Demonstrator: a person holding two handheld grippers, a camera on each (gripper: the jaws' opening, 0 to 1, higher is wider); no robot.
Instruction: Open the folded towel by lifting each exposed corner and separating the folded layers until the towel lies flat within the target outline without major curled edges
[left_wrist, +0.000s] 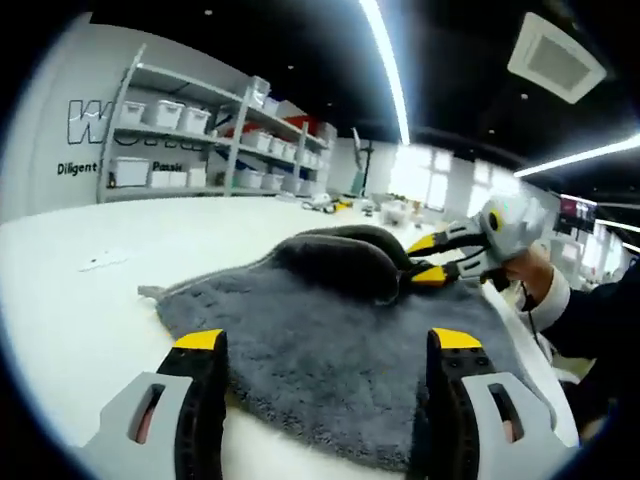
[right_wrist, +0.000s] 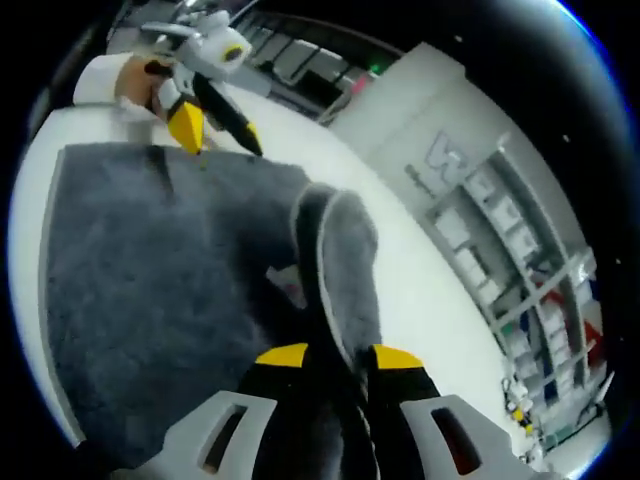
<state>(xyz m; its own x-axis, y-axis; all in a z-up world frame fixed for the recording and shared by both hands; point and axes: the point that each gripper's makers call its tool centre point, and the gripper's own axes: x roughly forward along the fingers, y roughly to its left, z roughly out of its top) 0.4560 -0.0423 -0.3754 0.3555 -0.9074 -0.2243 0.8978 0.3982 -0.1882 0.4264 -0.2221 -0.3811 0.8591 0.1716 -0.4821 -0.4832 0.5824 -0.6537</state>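
1. Towel (left_wrist: 340, 350): grey, deep pile, lying on the white table (left_wrist: 80, 300); one layer is standing up as a raised fold on the side away from my left gripper, the remainder is lying mostly flat.
2. Right gripper (right_wrist: 335, 358): I am pinching that raised fold between its yellow-tipped jaws, pressed together on the cloth. In the left gripper view it (left_wrist: 428, 260) is coming in from the right, held by a hand (left_wrist: 530, 270).
3. Left gripper (left_wrist: 328, 342): I am holding its jaws spread, nothing between them, hovering over the near edge of the towel. In the right gripper view it (right_wrist: 205, 130) is showing at the far edge.
4. Step in hand, as I judge it: I am peeling a folded layer open.
5. Next move, as I judge it: calling for carrying the pinched fold outward and laying it down, with the left gripper pinning the lower layer.
6. Target outline: I cannot make it out.
7. Shelving (left_wrist: 200, 140): bearing white bins, beyond the table.
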